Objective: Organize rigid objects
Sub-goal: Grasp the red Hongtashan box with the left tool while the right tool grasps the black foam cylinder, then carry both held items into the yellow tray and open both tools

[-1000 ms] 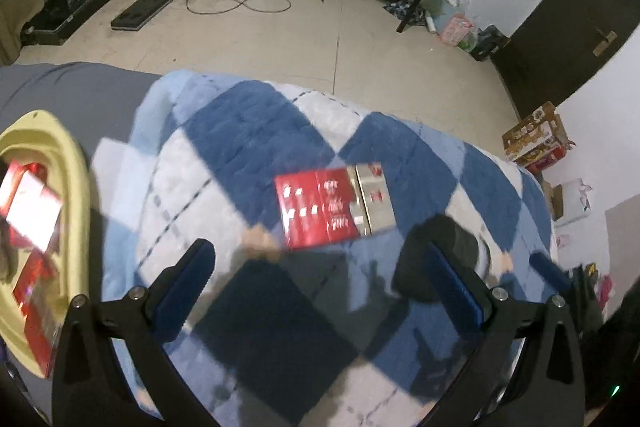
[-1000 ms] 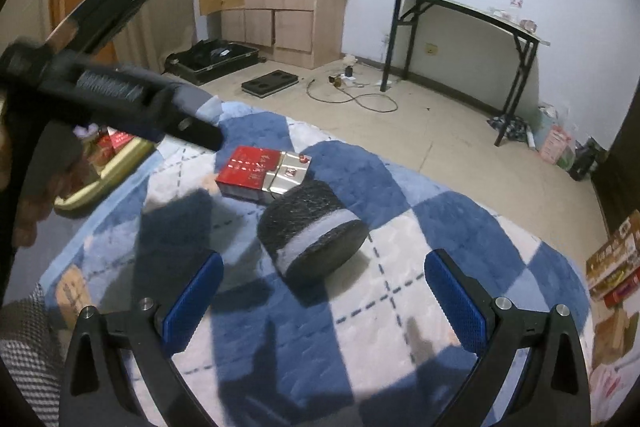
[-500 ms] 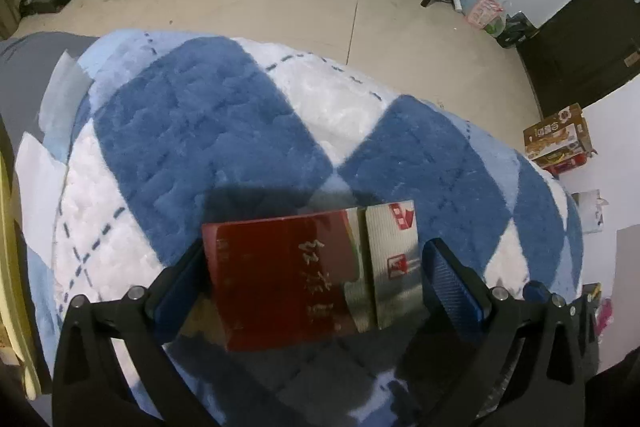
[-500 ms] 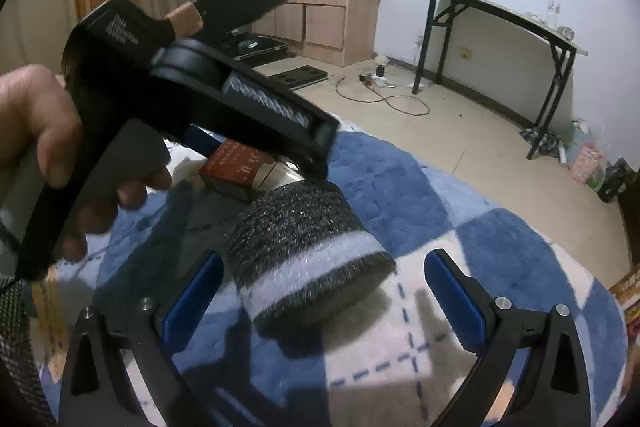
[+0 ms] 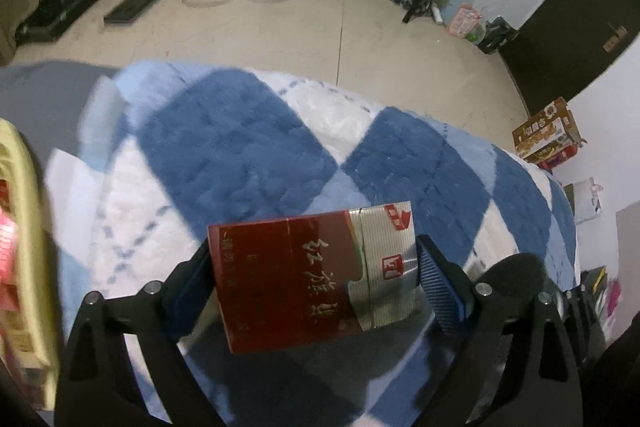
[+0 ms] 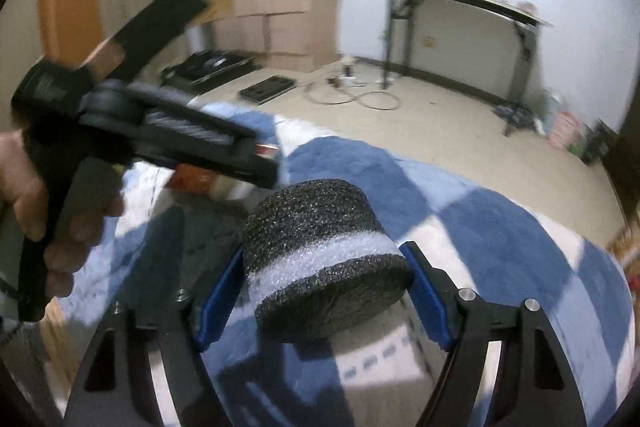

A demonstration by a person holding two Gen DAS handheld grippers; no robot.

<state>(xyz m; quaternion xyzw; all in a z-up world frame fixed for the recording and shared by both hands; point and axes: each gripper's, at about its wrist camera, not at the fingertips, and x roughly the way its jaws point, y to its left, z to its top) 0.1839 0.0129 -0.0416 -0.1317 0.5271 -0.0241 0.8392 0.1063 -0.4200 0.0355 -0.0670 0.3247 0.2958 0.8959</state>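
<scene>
Left gripper (image 5: 314,277): closing around flat red-and-silver cardboard box (image 5: 308,275) — left pad hidden, contact unclear.
Right gripper (image 6: 320,297): closing on black-and-white foam cylinder (image 6: 324,259) — pads touching.

Left gripper (image 5: 316,279): pitched steeply down, jaws closing, blue pads (image 5: 442,291) at 3 and 9 o'clock flanking the red box (image 5: 296,279), both at or against its short edges. Right gripper (image 6: 320,303): shallower downward pitch, jaws closing on the foam cylinder (image 6: 320,259), pads (image 6: 426,301) touching its sides at 3 and 9 o'clock. Right wrist view also shows the person's left hand (image 6: 36,211) at 9 o'clock, fingers wrapped round the left gripper's handle.
</scene>
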